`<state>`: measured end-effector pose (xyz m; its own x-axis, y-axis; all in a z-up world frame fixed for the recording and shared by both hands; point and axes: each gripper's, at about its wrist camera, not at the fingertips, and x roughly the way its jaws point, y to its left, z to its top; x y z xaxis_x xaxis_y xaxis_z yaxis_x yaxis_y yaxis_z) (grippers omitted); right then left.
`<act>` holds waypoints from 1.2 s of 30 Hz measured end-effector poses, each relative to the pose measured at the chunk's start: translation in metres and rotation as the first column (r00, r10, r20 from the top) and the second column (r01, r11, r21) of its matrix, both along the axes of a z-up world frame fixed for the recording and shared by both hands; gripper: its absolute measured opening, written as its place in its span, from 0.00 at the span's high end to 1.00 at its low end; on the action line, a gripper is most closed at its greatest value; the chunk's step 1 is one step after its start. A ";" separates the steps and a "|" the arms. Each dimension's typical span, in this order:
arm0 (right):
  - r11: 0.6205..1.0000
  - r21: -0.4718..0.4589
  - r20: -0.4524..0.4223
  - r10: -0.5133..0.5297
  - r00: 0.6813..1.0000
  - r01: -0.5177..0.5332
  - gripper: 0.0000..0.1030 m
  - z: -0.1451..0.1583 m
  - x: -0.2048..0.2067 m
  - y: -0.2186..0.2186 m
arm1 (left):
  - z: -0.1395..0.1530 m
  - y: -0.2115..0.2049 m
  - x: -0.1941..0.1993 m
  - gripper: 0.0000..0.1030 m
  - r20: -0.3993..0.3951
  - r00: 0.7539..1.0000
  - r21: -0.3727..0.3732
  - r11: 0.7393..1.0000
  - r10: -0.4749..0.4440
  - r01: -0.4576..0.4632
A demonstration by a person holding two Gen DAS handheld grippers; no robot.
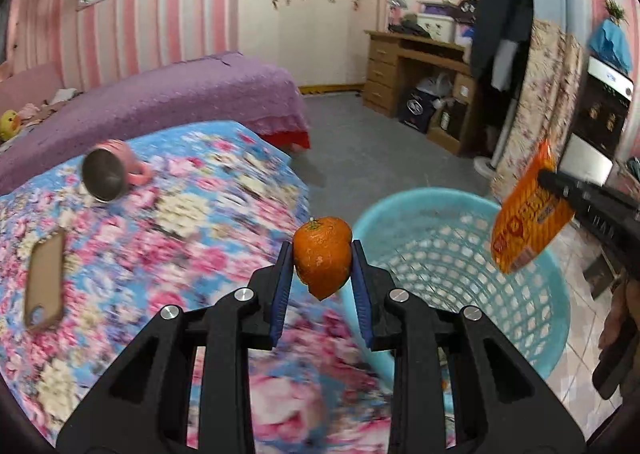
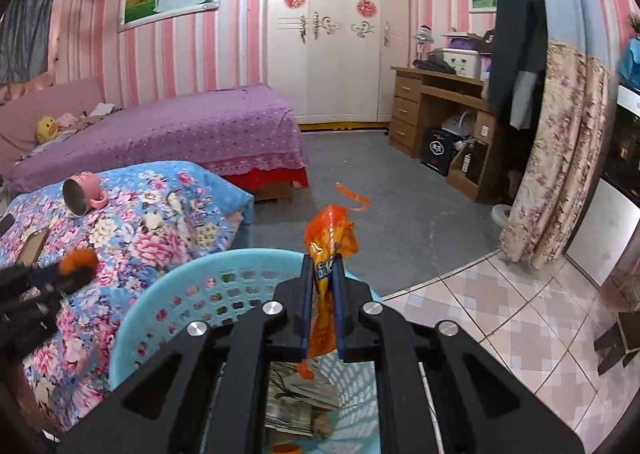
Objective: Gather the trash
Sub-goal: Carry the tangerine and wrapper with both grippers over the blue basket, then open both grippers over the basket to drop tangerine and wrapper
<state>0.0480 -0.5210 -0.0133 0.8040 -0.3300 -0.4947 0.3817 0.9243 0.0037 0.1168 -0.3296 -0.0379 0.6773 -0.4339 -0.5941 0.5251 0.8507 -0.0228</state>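
My left gripper is shut on an orange peel, a hollow piece of tangerine skin held over the edge of the floral bedspread. To its right stands a light blue plastic basket. My right gripper is shut on an orange snack wrapper above that basket; the same wrapper appears at the right of the left wrist view. Papers and scraps lie in the basket's bottom. The left gripper with its peel shows blurred at the left of the right wrist view.
A pink mug lies on its side on the floral bedspread beside a brown phone case. An orange strip lies on the grey floor. A purple bed, a wooden desk and a floral curtain stand around.
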 end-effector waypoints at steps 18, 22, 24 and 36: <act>1.000 0.023 0.034 -0.018 0.999 0.017 0.91 -0.003 -0.012 -0.011 | 0.025 -0.029 -0.008 0.08 0.081 0.997 0.006 1.000 0.005 -0.005; 0.999 0.032 0.042 -0.014 0.999 0.013 0.91 -0.003 -0.009 -0.009 | 0.027 -0.011 -0.002 0.05 0.105 0.993 0.028 0.998 0.061 -0.064; 0.999 0.032 0.036 -0.008 0.999 0.007 0.91 -0.004 -0.005 -0.005 | 0.028 0.000 0.000 0.05 0.100 0.992 0.030 0.997 0.074 -0.077; 1.000 0.011 -0.047 -0.014 0.999 0.015 0.30 -0.020 0.017 0.016 | 0.049 0.083 -0.023 0.05 0.127 0.979 0.019 0.986 0.162 -0.166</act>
<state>0.0646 -0.5046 -0.0332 0.7748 -0.3357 -0.5357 0.3952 0.9186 -0.0040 0.0941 -0.2469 0.0112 0.8071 -0.2945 -0.5117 0.3757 0.9248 0.0602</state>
